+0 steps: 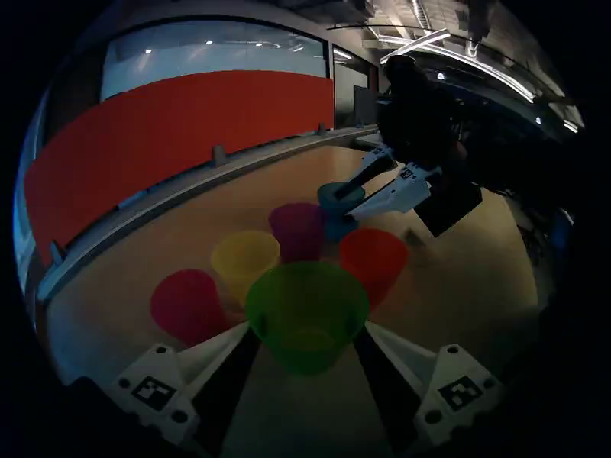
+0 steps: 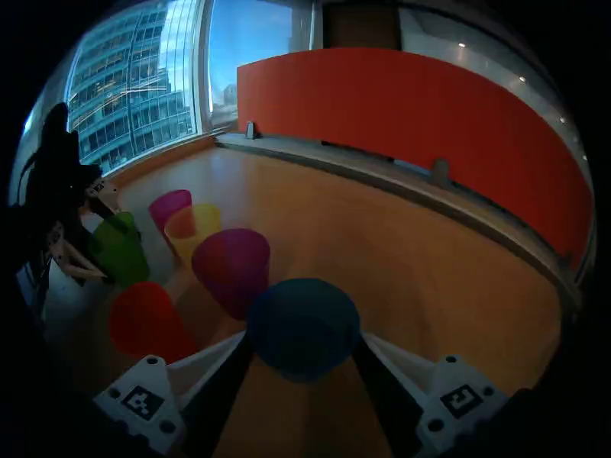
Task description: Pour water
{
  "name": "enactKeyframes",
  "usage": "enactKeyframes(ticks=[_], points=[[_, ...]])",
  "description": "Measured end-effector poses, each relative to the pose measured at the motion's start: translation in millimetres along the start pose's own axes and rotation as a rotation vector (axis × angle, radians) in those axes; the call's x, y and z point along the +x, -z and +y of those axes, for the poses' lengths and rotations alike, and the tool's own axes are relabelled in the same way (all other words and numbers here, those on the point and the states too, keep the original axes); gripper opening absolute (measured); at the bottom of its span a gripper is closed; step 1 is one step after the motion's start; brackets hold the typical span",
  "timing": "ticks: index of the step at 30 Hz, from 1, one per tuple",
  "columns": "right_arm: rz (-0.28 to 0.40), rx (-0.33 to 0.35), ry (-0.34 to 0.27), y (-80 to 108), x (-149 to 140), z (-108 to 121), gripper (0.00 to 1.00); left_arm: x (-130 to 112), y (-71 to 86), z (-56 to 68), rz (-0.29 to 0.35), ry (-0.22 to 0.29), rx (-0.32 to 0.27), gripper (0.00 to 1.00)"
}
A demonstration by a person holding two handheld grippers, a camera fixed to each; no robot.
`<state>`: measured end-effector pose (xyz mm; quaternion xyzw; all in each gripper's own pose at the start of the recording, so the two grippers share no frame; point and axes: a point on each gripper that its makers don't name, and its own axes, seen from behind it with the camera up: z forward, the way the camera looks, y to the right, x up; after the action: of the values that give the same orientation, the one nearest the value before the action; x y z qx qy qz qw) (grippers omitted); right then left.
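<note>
A translucent green cup (image 1: 306,314) stands upright between my left gripper's (image 1: 305,336) white fingers, which press on both its sides. Whether it holds water I cannot tell. Behind it on the wooden table (image 1: 458,282) stand a pink cup (image 1: 187,305), a yellow cup (image 1: 244,259), a purple cup (image 1: 298,229) and a red cup (image 1: 373,261). Farther back, my right gripper (image 1: 357,200) holds a blue cup (image 1: 337,200). In the right gripper view, that blue cup (image 2: 303,324) sits gripped in my right gripper (image 2: 303,343), beside the purple cup (image 2: 231,269).
A red partition (image 1: 176,130) on a grey rail runs along the table's far edge. A person in dark clothes (image 1: 416,114) holds the right gripper. Large windows (image 2: 145,84) lie beyond the table. Bare tabletop (image 2: 397,252) stretches to the right of the cups in the right gripper view.
</note>
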<state>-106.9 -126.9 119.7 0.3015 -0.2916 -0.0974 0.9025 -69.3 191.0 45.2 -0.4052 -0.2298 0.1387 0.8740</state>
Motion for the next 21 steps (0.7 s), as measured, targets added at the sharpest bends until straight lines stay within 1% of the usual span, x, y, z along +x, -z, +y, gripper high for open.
enactKeyframes(ticks=[9, 21], points=[[0.049, -0.012, 0.008, 24.3, 17, -4, 0.89, 16, 11.8, 0.6, 0.043, 0.008, 0.021, 0.82], [0.15, -0.025, 0.013, 69.5, 50, -17, 0.89, 45, 34.0, 5.7, 0.123, 0.013, 0.049, 0.82]])
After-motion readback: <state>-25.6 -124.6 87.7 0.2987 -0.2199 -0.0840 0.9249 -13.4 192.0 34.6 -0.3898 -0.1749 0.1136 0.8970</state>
